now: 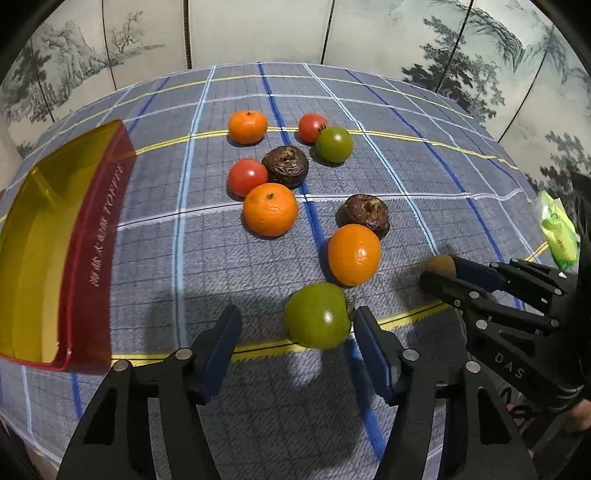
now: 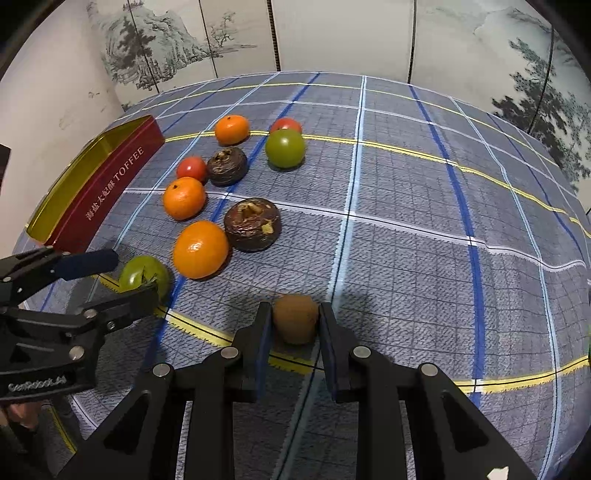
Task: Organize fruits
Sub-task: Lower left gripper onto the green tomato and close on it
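On top of the big table lies a blue checked cloth (image 2: 424, 206) with yellow and white lines. Behind it stands a folding screen (image 1: 369, 33) painted with trees and hills.

At the left edge of the cloth sits a long red tin (image 1: 94, 240), gold inside, with the word TOFFEE on its side. I can see nothing lying in the part of it that shows.

Next come the two grippers. The left gripper (image 1: 295, 328) has its fingers spread wide apart. A green tomato (image 1: 317, 315) sits on the cloth between them, touching or nearly touching the right finger and well away from the other one. The right gripper (image 2: 294, 325) is squeezing a brown kiwi (image 2: 295, 321), with one finger pressed on each side of it, low over the cloth.

The other fruits lie loose in the middle of the cloth. Just past the green tomato is a big orange (image 1: 354, 254), and a dark wrinkly fruit (image 1: 365, 214) sits right behind it. Further left is a second orange (image 1: 270, 209), right next to a red tomato (image 1: 246, 177) and another dark wrinkly fruit (image 1: 285, 166). At the far end are a third orange (image 1: 247, 126), a second red tomato (image 1: 310, 127) and a second green tomato (image 1: 333, 144), the last two close together.

Off at the right edge lies a small green packet (image 1: 557, 236).
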`<state>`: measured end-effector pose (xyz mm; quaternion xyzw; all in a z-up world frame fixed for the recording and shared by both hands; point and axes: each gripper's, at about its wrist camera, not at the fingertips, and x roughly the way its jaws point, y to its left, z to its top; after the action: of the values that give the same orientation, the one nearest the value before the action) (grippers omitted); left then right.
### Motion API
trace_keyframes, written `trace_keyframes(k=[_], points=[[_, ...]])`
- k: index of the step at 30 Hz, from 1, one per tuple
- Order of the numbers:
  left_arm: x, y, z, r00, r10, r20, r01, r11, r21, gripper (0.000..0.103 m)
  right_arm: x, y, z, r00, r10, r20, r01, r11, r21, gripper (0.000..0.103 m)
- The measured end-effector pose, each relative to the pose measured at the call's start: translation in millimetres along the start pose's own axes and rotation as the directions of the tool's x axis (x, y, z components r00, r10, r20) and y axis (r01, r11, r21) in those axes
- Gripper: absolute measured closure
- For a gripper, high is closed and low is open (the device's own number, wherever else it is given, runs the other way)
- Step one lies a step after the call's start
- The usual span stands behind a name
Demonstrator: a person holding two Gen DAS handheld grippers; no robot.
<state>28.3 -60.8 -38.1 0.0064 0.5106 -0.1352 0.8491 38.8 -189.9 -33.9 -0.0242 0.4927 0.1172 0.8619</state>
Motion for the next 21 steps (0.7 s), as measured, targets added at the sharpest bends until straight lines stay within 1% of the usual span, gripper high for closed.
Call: trace_keyframes(k=[4, 6, 8, 11, 21], points=[[7, -6, 3, 1.0, 0.007, -0.003, -0.007, 1.0, 0.019, 0.045, 0, -2, 0, 1.0, 0.004, 0.002, -0.004, 1.0, 0.004, 0.08], [12, -6, 3, 1.0, -0.003, -0.017, 0.003, 1.0, 0.017, 0.05, 0, -2, 0, 1.0, 0.005, 0.003, -0.005, 1.0, 0.007, 0.08], [12, -7, 3, 1.0, 0.004, -0.007, -0.004, 1.0, 0.022, 0.056, 0, -3, 0, 1.0, 0.008, 0.004, -0.008, 1.0, 0.01, 0.08], [11, -6, 3, 1.0, -0.018, -0.008, 0.018, 1.0, 0.016, 0.065, 0, -4, 1, 1.0, 0.01, 0.005, -0.01, 1.0, 0.011, 0.08], [0, 4, 1, 1.0, 0.005, 0.003, -0.005, 1.0, 0.007, 0.065, 0, -3, 1, 1.0, 0.001, 0.001, -0.001, 1.0, 0.01, 0.08]])
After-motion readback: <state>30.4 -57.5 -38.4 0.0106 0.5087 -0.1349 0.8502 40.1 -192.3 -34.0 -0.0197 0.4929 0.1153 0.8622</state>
